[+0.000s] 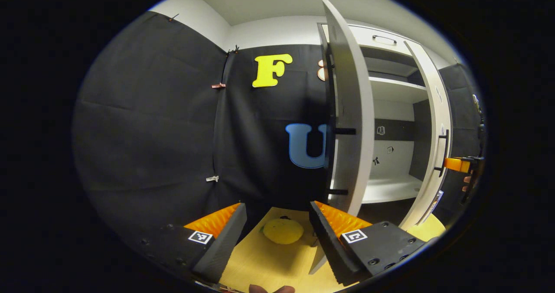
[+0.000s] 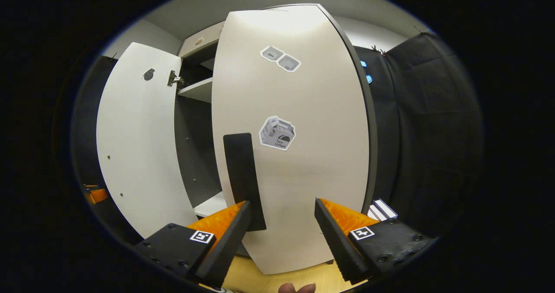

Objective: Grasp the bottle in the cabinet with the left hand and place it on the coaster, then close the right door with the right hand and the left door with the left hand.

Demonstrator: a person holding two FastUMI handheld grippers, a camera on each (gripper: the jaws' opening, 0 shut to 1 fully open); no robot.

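Fingertips of our own hands peek in at the bottom edge of both views, just behind the tools. Our left gripper (image 1: 277,223) stands wide apart with nothing between its fingers, hovering over a pale wooden tabletop (image 1: 260,267). Framed in that gap lies a round yellow coaster (image 1: 282,231), bare on top; we cannot find the bottle on it or anywhere else on the shelves we can see. Just past the coaster rises the left door (image 1: 349,124) of the cabinet, swung out toward us and seen nearly edge-on, its dark handle brackets sticking out from the face. Beyond it, white shelves (image 1: 390,189) sit against a grey back panel dotted with small stickers. The right door (image 1: 435,141) stands open too, and at its handle we see the other gripper, a fingertip beside it.

Our right gripper (image 2: 282,221) is likewise spread wide and grips nothing. It faces the inner side of the right door (image 2: 299,145), which stands close in front of us carrying a few stickers and a dark upright strip (image 2: 242,176); we cannot tell whether a finger touches the panel. Farther off, the left door (image 2: 138,145) hangs open on its hinge (image 2: 174,79), with shelves between. Black cloth lines the booth behind, under white walls and ceiling.
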